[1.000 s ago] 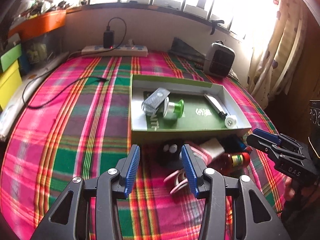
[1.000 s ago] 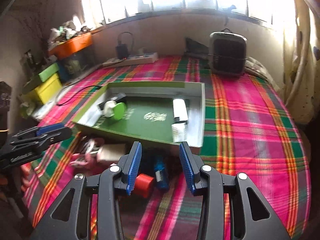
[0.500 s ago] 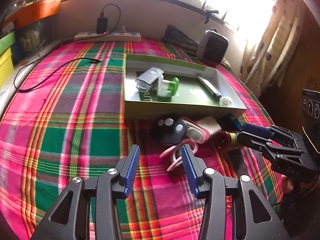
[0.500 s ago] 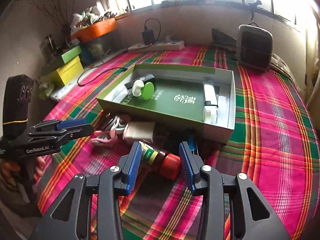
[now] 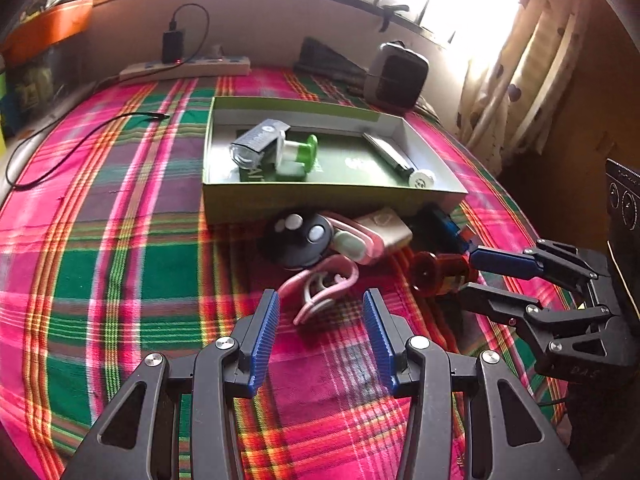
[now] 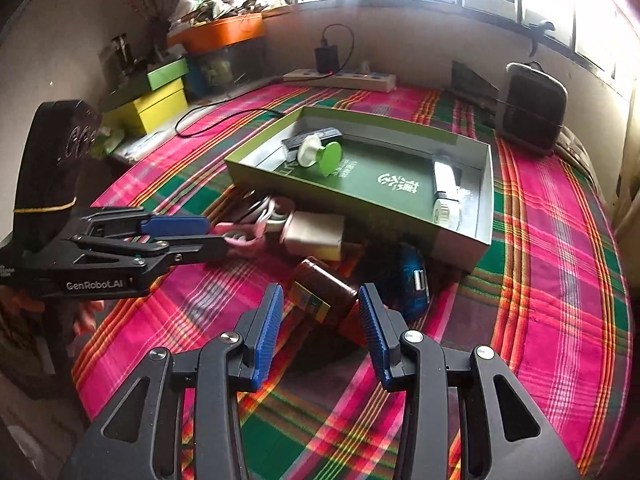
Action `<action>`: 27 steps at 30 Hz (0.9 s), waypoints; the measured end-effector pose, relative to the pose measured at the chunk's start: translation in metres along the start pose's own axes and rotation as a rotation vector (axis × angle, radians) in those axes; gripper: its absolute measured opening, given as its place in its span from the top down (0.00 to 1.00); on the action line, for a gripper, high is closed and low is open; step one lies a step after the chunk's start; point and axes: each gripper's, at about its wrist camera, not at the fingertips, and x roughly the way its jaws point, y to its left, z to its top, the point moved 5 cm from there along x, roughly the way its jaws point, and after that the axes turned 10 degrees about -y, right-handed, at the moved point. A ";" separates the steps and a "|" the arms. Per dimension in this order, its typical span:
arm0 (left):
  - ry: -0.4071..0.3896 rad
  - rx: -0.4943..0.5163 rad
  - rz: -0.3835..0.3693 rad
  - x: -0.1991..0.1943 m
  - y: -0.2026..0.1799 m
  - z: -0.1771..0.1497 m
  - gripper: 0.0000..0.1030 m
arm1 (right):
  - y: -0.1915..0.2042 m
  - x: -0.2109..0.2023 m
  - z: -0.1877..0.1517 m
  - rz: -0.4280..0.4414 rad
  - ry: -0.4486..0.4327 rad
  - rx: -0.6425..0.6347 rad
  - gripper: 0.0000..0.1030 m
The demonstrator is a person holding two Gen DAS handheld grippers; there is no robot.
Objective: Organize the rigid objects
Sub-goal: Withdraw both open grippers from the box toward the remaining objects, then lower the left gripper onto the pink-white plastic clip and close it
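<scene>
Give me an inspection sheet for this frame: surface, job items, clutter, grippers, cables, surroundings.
Surface: plaid cloth over the whole work area.
Job's things: green tray holds a green-capped item, a grey case and a white tube. In front of the tray lie a black round device, pink scissors, a beige block, a brown bottle and a blue item.
Clutter: yellow and green boxes, orange bin.
Grippers: left gripper open, just short of the scissors; right gripper open, jaws either side of the bottle, pads not seen pressing.
Cables: black cable on the cloth; power strip with charger.
Surroundings: window, curtain, small heater.
</scene>
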 end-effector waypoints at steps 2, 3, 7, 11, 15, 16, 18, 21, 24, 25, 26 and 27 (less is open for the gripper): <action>0.011 0.001 -0.010 0.001 -0.003 -0.003 0.58 | 0.002 -0.002 -0.002 -0.002 0.005 -0.016 0.60; 0.016 0.005 -0.014 0.002 -0.005 -0.005 0.58 | 0.003 -0.002 -0.003 -0.012 0.008 -0.025 0.60; 0.032 0.030 -0.035 0.002 -0.015 -0.011 0.58 | -0.001 -0.002 -0.003 -0.043 0.008 -0.048 0.60; 0.033 0.027 -0.049 0.000 -0.019 -0.013 0.58 | -0.005 0.000 -0.001 -0.043 0.006 -0.053 0.60; 0.040 0.049 -0.060 -0.002 -0.027 -0.016 0.58 | -0.008 0.002 0.000 -0.042 0.006 -0.058 0.60; 0.035 0.052 -0.058 -0.004 -0.027 -0.015 0.58 | -0.008 0.002 0.000 -0.040 0.005 -0.057 0.60; 0.017 0.056 -0.048 -0.008 -0.027 -0.012 0.58 | -0.008 0.002 0.000 -0.042 0.004 -0.058 0.60; -0.024 0.089 0.013 -0.014 -0.023 -0.004 0.58 | -0.007 0.001 0.002 -0.037 -0.006 -0.068 0.60; -0.016 0.093 0.039 -0.009 -0.019 0.001 0.58 | -0.007 -0.001 0.005 -0.035 -0.020 -0.078 0.60; -0.012 0.094 0.046 -0.006 -0.018 0.002 0.58 | -0.008 -0.001 0.006 -0.035 -0.025 -0.078 0.60; -0.009 0.097 0.049 -0.004 -0.018 0.003 0.58 | -0.009 -0.001 0.007 -0.036 -0.029 -0.076 0.60; -0.004 0.103 0.045 -0.002 -0.018 0.003 0.58 | -0.010 -0.001 0.008 -0.032 -0.032 -0.073 0.60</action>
